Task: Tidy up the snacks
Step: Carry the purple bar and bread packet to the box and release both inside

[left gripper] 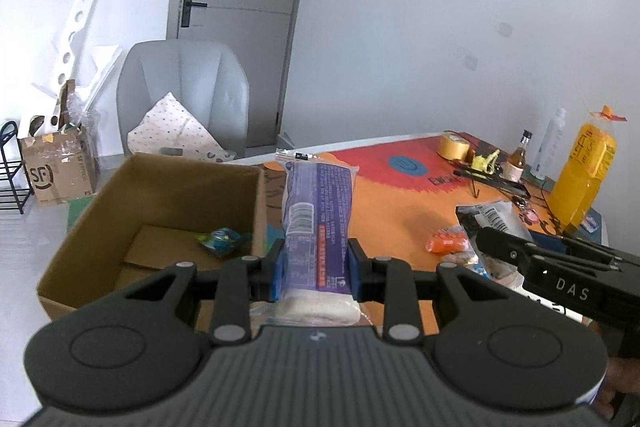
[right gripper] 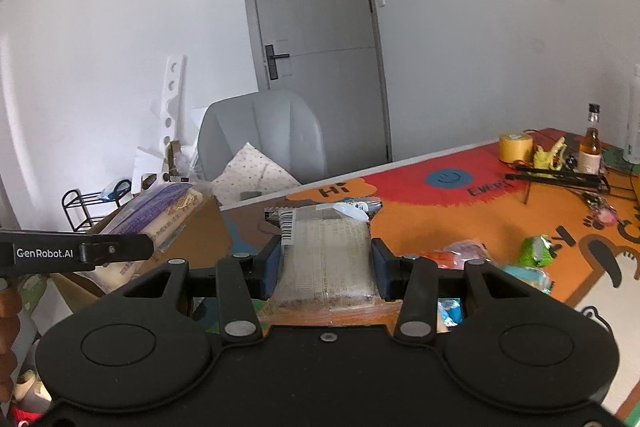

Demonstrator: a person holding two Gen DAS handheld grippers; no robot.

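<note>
My left gripper is shut on a purple-and-cream snack pack, held lifted just right of an open cardboard box. A small blue-green snack lies inside the box. My right gripper is shut on a clear-wrapped snack pack with a barcode, above the orange table mat. In the right wrist view the purple pack and the left gripper's side appear at left. In the left wrist view the right gripper holds its clear pack at right.
Loose snacks lie on the mat: an orange one, a green one, a light blue one. At the back stand a tape roll, a small bottle and a tall yellow bag. A grey chair stands behind the box.
</note>
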